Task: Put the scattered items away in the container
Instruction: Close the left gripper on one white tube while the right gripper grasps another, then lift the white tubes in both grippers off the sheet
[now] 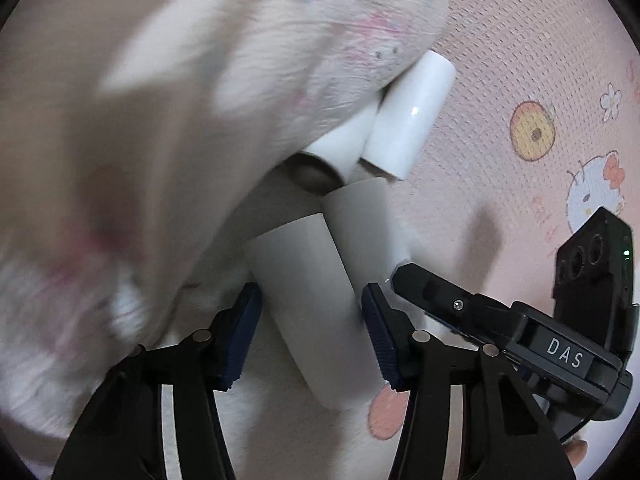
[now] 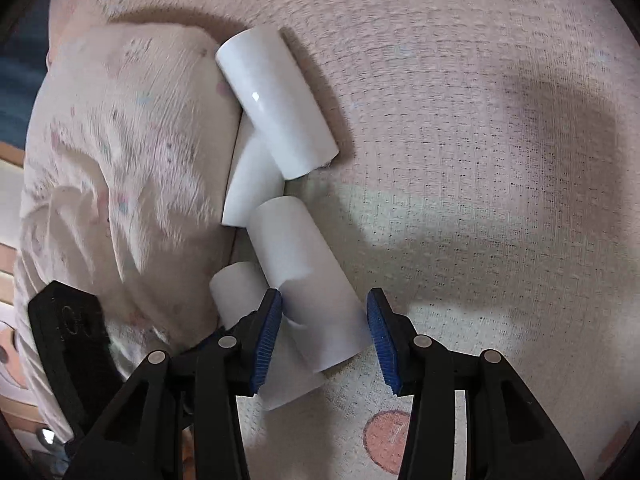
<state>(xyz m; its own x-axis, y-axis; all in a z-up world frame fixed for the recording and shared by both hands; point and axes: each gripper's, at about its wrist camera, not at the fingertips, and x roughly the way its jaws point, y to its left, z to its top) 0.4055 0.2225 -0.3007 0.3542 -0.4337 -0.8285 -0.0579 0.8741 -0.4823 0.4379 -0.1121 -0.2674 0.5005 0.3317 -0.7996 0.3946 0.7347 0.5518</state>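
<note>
Several white cylindrical rolls lie in a loose line on a pink printed bedsheet beside a pale pillow [image 2: 120,152]. In the left wrist view my left gripper [image 1: 312,328] straddles the nearest roll [image 1: 316,312]; its blue pads stand at the roll's sides and firm contact does not show. My right gripper [image 2: 324,328] straddles a second roll [image 2: 308,280], jaws apart with a gap on the right. Its black body [image 1: 520,320] shows in the left wrist view. Two glossy rolls [image 2: 276,100] lie farther off against the pillow.
The pillow [image 1: 160,120] crowds the left of both views, touching the rolls. The bedsheet [image 2: 480,160] stretches open to the right, with cartoon prints [image 1: 592,192]. A bed edge and floor show at far left [image 2: 12,160]. No container is in view.
</note>
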